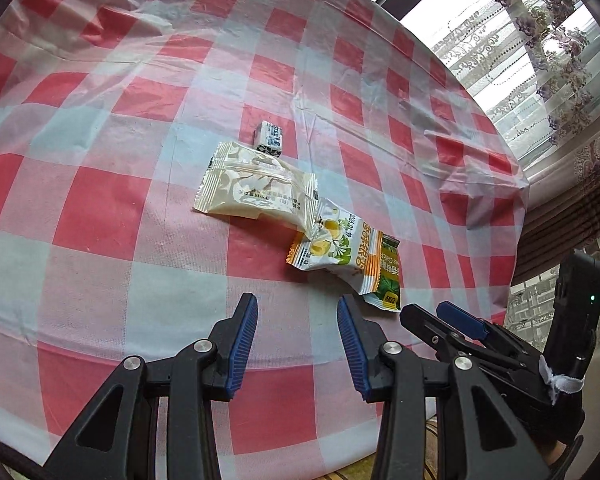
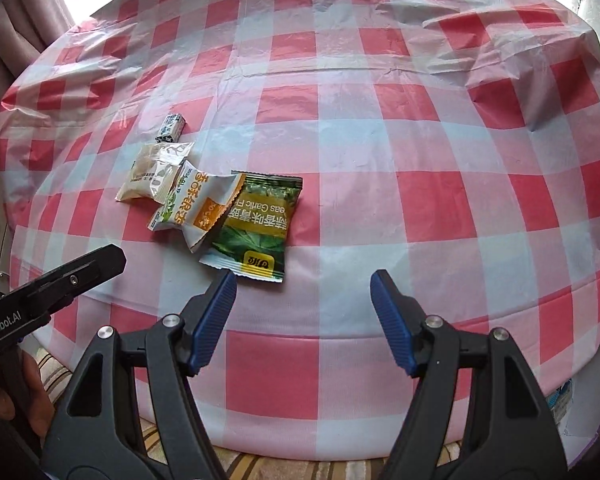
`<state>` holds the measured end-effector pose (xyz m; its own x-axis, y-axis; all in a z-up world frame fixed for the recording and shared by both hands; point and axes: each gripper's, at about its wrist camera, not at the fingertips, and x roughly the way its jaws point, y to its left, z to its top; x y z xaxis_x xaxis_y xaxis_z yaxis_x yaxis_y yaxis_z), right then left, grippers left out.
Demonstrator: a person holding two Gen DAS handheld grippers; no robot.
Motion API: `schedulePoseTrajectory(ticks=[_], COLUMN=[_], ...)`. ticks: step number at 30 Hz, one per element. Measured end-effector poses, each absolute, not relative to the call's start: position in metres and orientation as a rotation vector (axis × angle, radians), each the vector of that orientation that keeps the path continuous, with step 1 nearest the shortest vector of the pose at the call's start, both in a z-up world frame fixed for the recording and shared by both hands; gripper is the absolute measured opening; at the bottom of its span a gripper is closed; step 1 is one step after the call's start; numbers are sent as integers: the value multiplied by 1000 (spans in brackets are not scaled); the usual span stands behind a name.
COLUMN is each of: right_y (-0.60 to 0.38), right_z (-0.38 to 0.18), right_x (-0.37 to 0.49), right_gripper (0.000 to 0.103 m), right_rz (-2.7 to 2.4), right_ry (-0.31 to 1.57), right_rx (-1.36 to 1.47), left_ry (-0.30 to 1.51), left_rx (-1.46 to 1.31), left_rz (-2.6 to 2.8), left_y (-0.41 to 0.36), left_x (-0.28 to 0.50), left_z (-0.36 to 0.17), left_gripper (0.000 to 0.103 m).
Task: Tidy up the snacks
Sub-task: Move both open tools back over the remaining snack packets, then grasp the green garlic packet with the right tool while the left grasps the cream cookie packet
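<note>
Several snack packets lie in an overlapping row on the red-and-white checked tablecloth. A small white and dark packet sits farthest out. A cream packet comes after it, then a white and orange packet, then a green packet nearest me. My left gripper hovers open just in front of the row, nothing between its fingers. My right gripper is open wider, its left fingertip close to the green packet's near edge.
The table's near edge runs below both grippers, with striped fabric under it. Windows with patterned lace curtains stand past the table's right side. A hand holds the left gripper's handle at the lower left of the right wrist view.
</note>
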<state>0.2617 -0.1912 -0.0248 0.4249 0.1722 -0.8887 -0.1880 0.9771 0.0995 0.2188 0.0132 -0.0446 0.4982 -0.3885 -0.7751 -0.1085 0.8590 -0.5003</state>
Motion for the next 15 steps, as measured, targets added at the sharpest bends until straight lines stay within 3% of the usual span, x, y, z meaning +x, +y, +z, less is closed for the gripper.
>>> schedulePoseTrajectory(ticks=[15], right_y=[-164], right_z=[-41], right_x=[289], right_gripper=[72], right_rz=[203], right_ry=[1094], right_rx=[-43], left_ry=[1035], left_rx=[-569], left_rz=[-174], left_y=[25], left_x=[220], left_z=[-49], left_gripper=[44])
